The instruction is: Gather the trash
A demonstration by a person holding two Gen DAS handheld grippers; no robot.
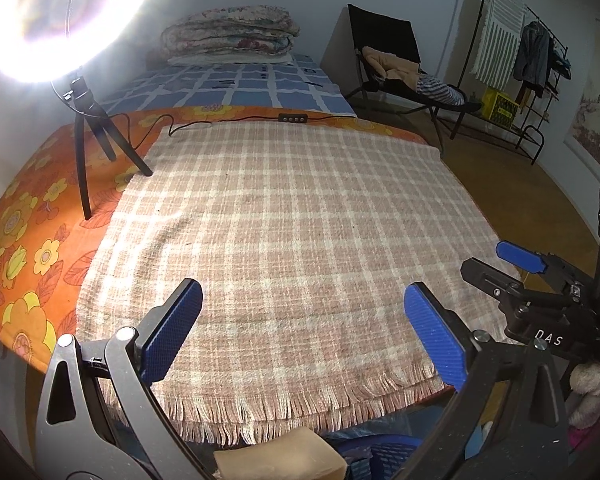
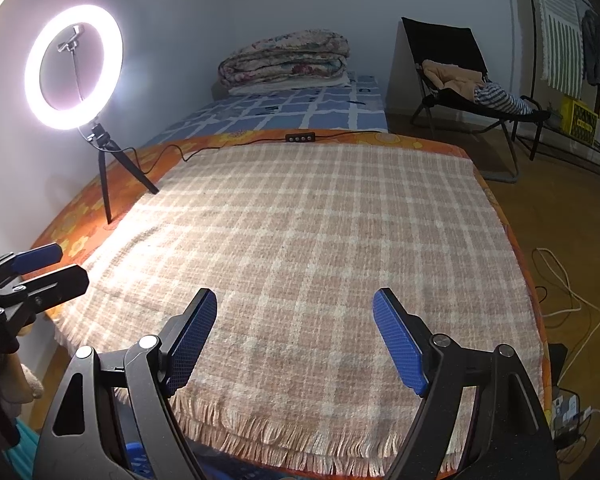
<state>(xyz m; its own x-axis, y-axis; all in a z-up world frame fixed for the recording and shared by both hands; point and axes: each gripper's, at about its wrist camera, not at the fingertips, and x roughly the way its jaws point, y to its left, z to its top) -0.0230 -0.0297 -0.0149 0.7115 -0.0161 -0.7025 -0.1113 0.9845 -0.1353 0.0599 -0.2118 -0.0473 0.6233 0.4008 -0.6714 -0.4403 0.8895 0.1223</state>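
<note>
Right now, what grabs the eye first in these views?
The glowing ring light on its small tripod, far left of the table. Then the beige checked blanket that covers most of the tabletop over an orange floral cloth. Both the left gripper and right gripper hang open over its near fringe.

Blanket (image 2: 300, 248) on bed; ring light (image 2: 74, 68) far-left; chair (image 2: 460, 76) behind right.

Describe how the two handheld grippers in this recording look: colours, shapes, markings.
Both match: the left gripper and right gripper have black angular frames with triangular cut-outs, silver pivot bolts, and flat, oblong blue finger pads with a fine grid texture. The right gripper's body, seen from the left wrist camera, carries white "DAS" lettering. No sleeves or gripper cables are visible.
</note>
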